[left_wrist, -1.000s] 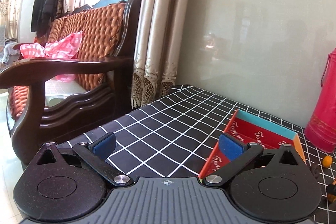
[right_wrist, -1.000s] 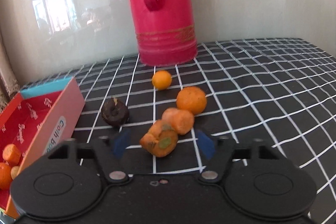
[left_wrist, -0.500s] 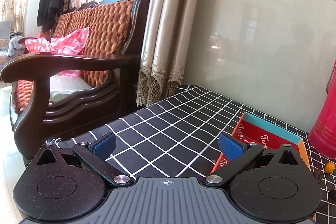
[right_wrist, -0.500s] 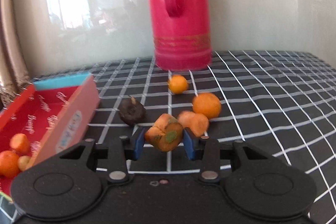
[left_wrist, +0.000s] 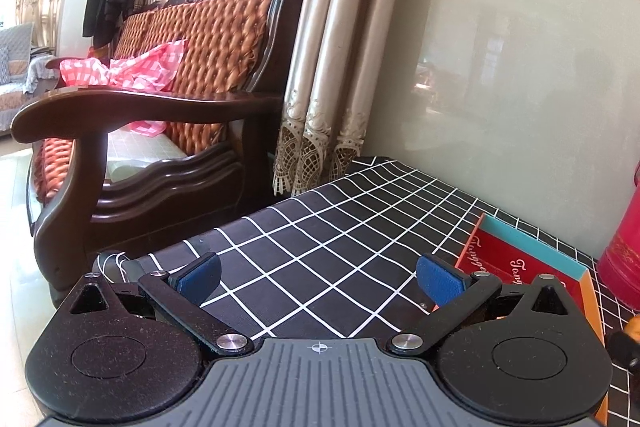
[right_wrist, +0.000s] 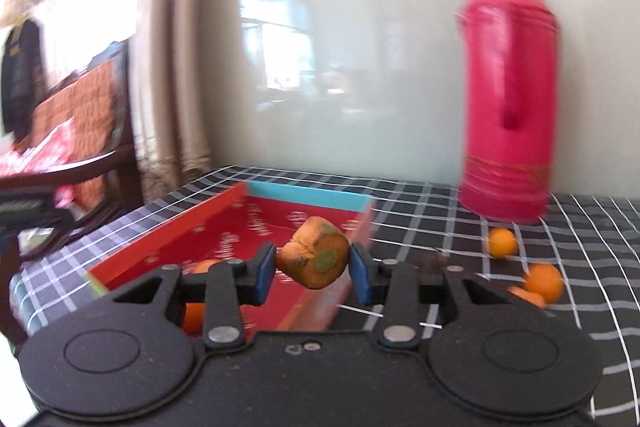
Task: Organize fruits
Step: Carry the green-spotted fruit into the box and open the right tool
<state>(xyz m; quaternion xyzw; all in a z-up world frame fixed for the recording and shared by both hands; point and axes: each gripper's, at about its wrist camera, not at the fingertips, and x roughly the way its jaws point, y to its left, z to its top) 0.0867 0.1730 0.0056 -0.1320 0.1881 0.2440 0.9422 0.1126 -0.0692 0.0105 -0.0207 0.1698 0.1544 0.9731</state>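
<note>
Orange carrot chunk [right_wrist: 314, 253] sits clamped in our right claw [right_wrist: 313, 270], raised to clear the red box [right_wrist: 224, 239] wall at ten o'clock, while our left claw [left_wrist: 318, 277] gapes empty.

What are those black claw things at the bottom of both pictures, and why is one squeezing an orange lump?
They are hand-held grabbers; a person holds one in each hand, and a camera on each looks along its fingers. In the right camera's picture, the right gripper pinches an orange carrot chunk, in front of a red box with fruit inside. More oranges lie on the checked tablecloth near a red flask. The left gripper is open and empty.
</note>
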